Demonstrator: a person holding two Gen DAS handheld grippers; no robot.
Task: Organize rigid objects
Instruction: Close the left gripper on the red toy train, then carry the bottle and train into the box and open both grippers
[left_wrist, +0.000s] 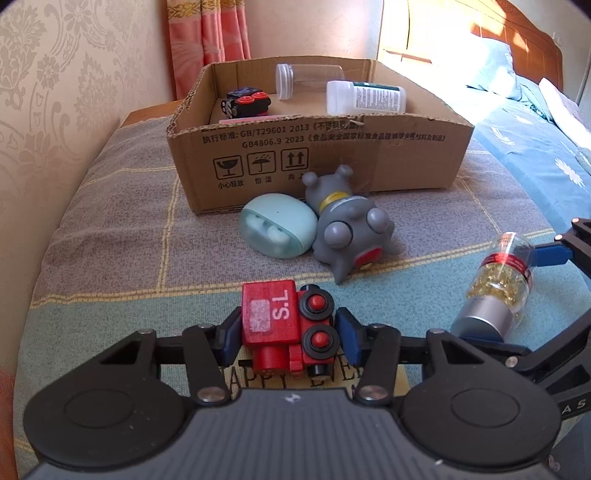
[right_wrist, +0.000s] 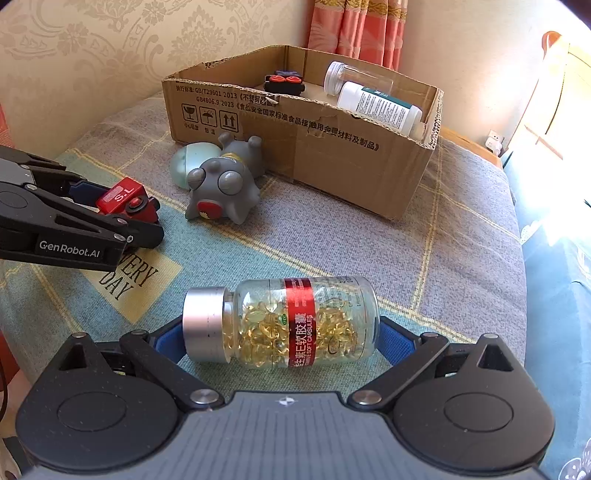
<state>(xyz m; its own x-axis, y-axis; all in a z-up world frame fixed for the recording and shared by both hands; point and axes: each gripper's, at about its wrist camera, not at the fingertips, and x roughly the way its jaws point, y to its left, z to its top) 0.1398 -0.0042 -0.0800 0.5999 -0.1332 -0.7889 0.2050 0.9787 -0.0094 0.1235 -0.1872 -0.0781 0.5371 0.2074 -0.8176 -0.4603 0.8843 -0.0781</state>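
The bed (left_wrist: 110, 206), under a grey and blue checked cover, fills the middle of both views. The cardboard box (left_wrist: 317, 147) stands on it in the upper centre of the left wrist view, open at the top; inside lie a clear jar (left_wrist: 308, 79), a white bottle (left_wrist: 365, 96) and a small black toy with red wheels (left_wrist: 245, 101), all on their sides.

The left tool (left_wrist: 288, 328), at lower centre of its own view, is closed on the red toy train (left_wrist: 286, 325): the blue pads press both sides of it. The train lies on its side with two black-and-red wheels facing up, its long axis running from the bottom of the frame toward the box, the cab end farther away.

The right tool (right_wrist: 280, 341) stands wide, one blue finger (right_wrist: 391, 341) at each end of the capsule bottle (right_wrist: 280, 323). Whether the pads press on it cannot be told. The bottle lies on its side on the cover at lower centre of the right wrist view, long axis across the frame, silver cap to the left, base to the right.

Just before the box's front wall lie a grey toy figure (left_wrist: 349, 225), tipped over, and touching its left side a pale green earbud case (left_wrist: 277, 230).
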